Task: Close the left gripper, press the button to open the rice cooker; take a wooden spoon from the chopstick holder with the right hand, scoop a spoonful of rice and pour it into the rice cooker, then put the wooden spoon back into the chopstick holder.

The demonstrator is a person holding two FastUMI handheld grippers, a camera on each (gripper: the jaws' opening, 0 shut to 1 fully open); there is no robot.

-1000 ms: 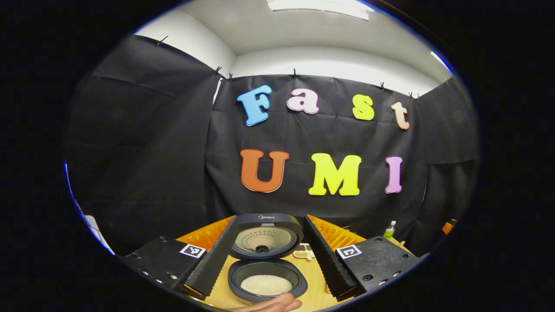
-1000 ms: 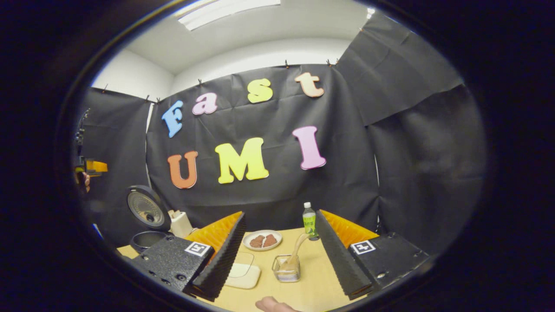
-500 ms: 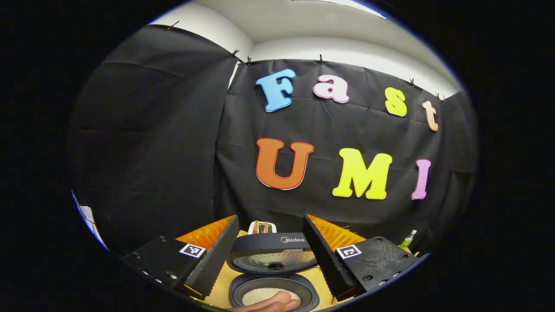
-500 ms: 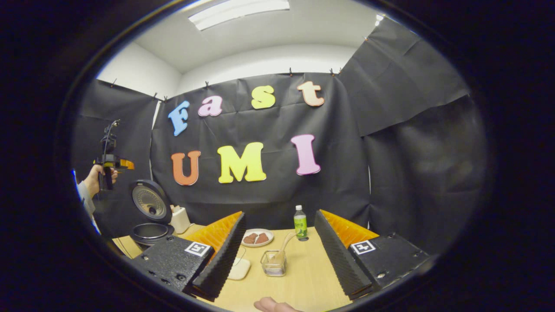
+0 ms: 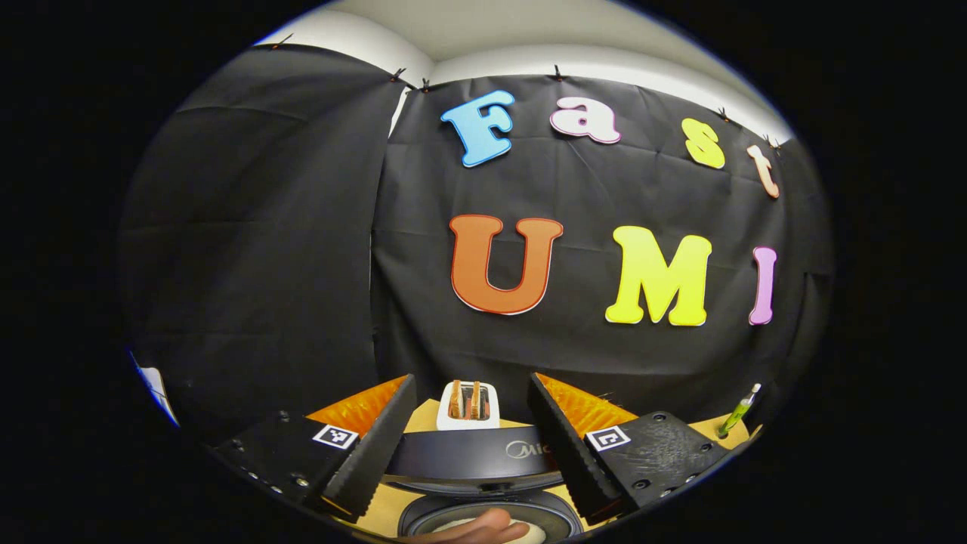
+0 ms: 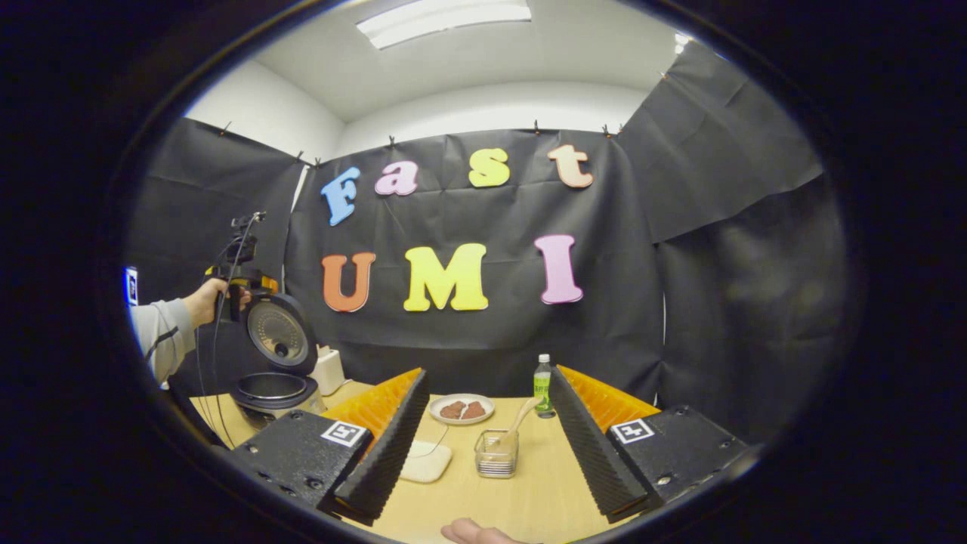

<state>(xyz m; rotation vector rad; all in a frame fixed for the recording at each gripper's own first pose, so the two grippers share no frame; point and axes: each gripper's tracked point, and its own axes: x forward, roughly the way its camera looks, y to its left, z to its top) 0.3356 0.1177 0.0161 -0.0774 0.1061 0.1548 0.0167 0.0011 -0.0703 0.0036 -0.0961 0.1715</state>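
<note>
The rice cooker (image 5: 476, 457) stands open right under my left gripper (image 5: 471, 381), whose fingers are wide apart and empty. I see the raised lid edge-on, with the pot (image 5: 453, 517) of white rice below it. In the right gripper view the cooker (image 6: 273, 363) is at the far left, and a hand holds the left gripper (image 6: 238, 276) by the lid's top. A wooden spoon (image 6: 521, 421) leans in a clear holder (image 6: 496, 455) straight ahead of my right gripper (image 6: 489, 372). That gripper is open, holds nothing and hangs above the table.
A white toaster (image 5: 468, 404) stands behind the cooker. On the wooden table (image 6: 468, 506) are a plate of brown food (image 6: 462, 409), a green bottle (image 6: 542, 385) and a flat white dish (image 6: 427, 461). A fingertip (image 5: 476, 531) shows at the bottom edge.
The left gripper has moved in over the cooker, so the lid now shows edge-on and the toaster appears. The right gripper view has swung left, bringing the cooker and the other hand further in.
</note>
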